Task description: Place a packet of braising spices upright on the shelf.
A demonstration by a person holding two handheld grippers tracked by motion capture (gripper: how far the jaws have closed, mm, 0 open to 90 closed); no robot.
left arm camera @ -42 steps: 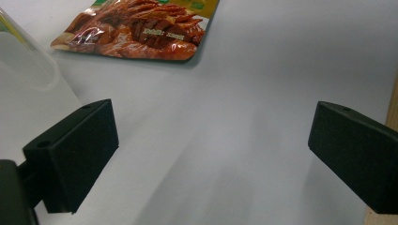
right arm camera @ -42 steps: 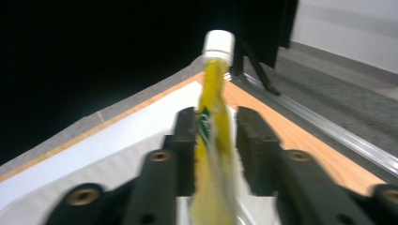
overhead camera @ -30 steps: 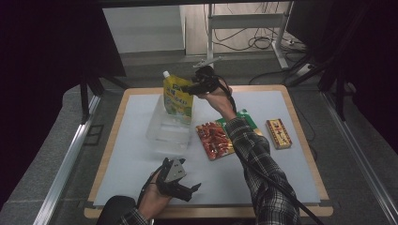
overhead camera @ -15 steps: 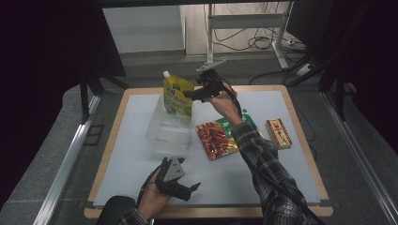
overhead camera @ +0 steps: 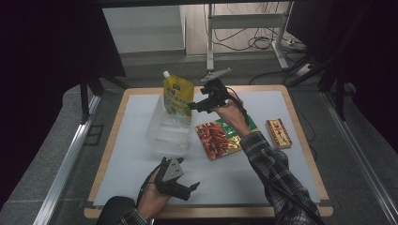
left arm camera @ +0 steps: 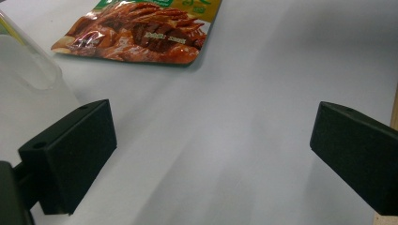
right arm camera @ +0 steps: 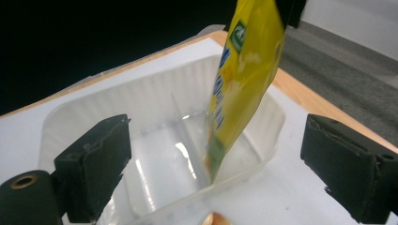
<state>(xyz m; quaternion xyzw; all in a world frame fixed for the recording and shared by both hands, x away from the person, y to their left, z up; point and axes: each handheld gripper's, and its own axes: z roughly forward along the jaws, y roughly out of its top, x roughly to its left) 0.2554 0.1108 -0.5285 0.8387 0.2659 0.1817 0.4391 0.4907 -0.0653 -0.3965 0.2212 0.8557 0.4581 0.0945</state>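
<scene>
A yellow spout pouch (overhead camera: 177,95) stands upright in the far end of a clear plastic tray (overhead camera: 165,133), leaning on its wall. My right gripper (overhead camera: 195,105) hovers just right of the pouch, open; its jaws have just been opening and nothing is pressed between them. In the right gripper view the pouch (right arm camera: 244,79) stands in the tray (right arm camera: 94,112) ahead of the spread jaws of the right gripper (right arm camera: 220,164). My left gripper (overhead camera: 190,191) rests open near the front edge, over the bare mat (left arm camera: 225,140).
A red snack packet (overhead camera: 217,139) lies right of the tray, overlapping a green packet (overhead camera: 241,125). A brown box (overhead camera: 279,132) lies further right. The left gripper view has the red packet (left arm camera: 136,30) ahead and the tray corner (left arm camera: 23,70) at left.
The right gripper has let go of the pouch and drawn back to the right, jaws wider. The pouch stays standing in the tray. The left hand has not moved.
</scene>
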